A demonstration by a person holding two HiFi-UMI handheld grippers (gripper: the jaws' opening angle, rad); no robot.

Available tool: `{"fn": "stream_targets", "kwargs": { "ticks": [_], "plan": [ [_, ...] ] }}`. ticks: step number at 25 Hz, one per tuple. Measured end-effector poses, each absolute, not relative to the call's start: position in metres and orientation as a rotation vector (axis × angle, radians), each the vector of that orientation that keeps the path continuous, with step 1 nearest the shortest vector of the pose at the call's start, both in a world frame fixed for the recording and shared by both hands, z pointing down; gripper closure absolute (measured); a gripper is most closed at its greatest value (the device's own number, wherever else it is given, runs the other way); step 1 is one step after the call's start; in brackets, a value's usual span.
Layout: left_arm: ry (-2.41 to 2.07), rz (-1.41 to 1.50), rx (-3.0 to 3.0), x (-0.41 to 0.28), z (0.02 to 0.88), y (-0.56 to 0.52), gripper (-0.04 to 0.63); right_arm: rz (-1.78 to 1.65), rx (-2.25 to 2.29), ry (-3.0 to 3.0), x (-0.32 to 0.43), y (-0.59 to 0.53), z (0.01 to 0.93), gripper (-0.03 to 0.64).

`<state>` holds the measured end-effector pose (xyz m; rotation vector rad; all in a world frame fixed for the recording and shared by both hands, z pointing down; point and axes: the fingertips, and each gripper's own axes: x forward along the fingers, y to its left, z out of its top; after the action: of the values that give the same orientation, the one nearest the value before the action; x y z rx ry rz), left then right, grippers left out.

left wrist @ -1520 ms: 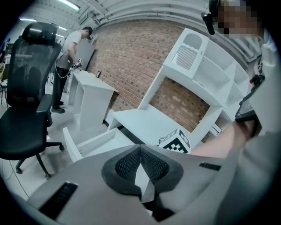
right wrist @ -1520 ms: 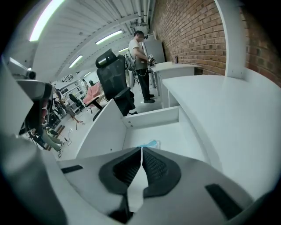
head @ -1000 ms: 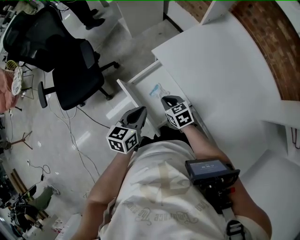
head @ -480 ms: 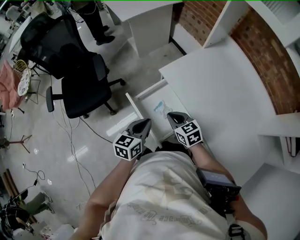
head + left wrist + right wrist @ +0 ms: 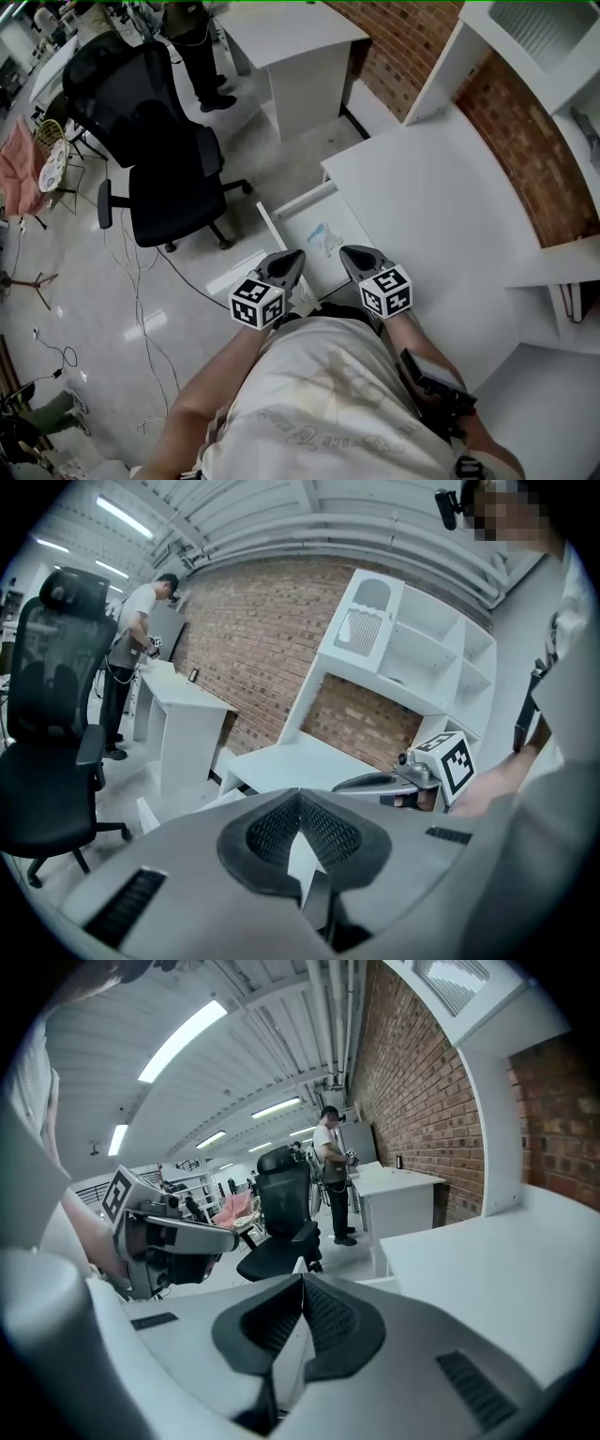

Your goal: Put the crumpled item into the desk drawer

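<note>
The crumpled item, a small pale blue-white wad, lies inside the open white desk drawer. The drawer sticks out from the left edge of the white desk. My left gripper and right gripper hover side by side at the drawer's near end, close to my body. Both are shut with nothing between the pads. In the left gripper view the left gripper shows its pads meeting, with the right one beside it. The right gripper in its own view also shows pads together.
A black office chair stands on the glossy floor left of the drawer, with cables beside it. A second white desk and a standing person are farther back. A white shelf unit rises against the brick wall at the right.
Both grippers have drawn back toward my body, away from the crumpled item, which stays in the drawer. The head view has tilted up and shows more of the room.
</note>
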<state>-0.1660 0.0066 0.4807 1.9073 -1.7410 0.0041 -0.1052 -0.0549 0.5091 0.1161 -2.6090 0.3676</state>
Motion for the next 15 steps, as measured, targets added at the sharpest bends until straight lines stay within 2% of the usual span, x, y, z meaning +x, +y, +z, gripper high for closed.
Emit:
{"fn": "stream_targets", "kwargs": {
  "ticks": [15],
  "plan": [
    [-1.707, -0.019, 1.999, -0.137, 0.46, 0.016, 0.574, 0.358, 0.172, -2.648, -0.065, -0.039, 0.492, 0.594]
  ]
}}
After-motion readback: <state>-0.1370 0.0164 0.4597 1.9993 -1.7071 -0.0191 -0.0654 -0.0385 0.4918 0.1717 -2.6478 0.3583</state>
